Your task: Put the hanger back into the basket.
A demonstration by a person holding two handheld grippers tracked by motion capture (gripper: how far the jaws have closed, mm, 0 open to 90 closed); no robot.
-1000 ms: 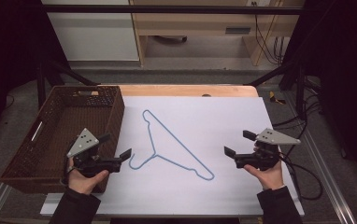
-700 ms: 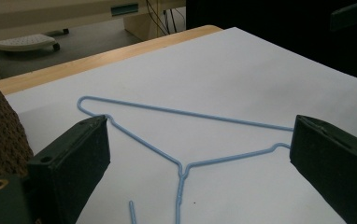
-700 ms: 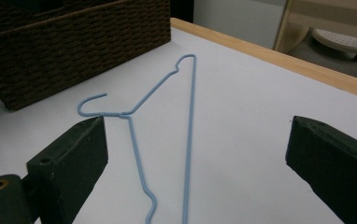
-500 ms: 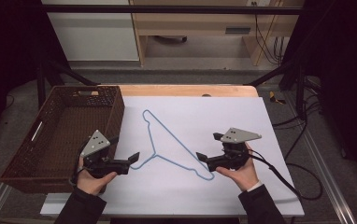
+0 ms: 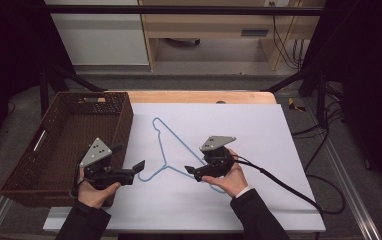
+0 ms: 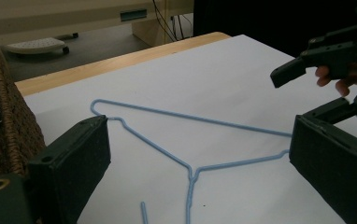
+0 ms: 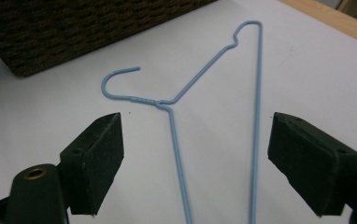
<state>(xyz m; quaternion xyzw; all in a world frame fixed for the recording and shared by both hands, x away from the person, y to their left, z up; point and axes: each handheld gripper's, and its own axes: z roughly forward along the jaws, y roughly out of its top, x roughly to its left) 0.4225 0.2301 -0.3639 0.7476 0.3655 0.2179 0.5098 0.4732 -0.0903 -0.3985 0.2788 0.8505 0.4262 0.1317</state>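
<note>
At lower centre of the high view, the right gripper (image 5: 191,172) hovers with jaws spread wide over the thin blue wire hanger (image 5: 162,142), gripping nothing. Lower left, the left gripper (image 5: 138,168) also gapes empty, beside the dark woven basket (image 5: 16,172). Both rest over a smooth white sheet (image 5: 259,130).

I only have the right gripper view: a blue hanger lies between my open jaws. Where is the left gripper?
Observer: The left gripper is by the near right corner of the basket. Its jaws are open and aimed at the hook end of the hanger.
Operator: Is it gripping the wire?
Observer: No. In the left gripper view its jaws stand wide apart on either side of the neck, and the wire lies flat on the white sheet.
</note>
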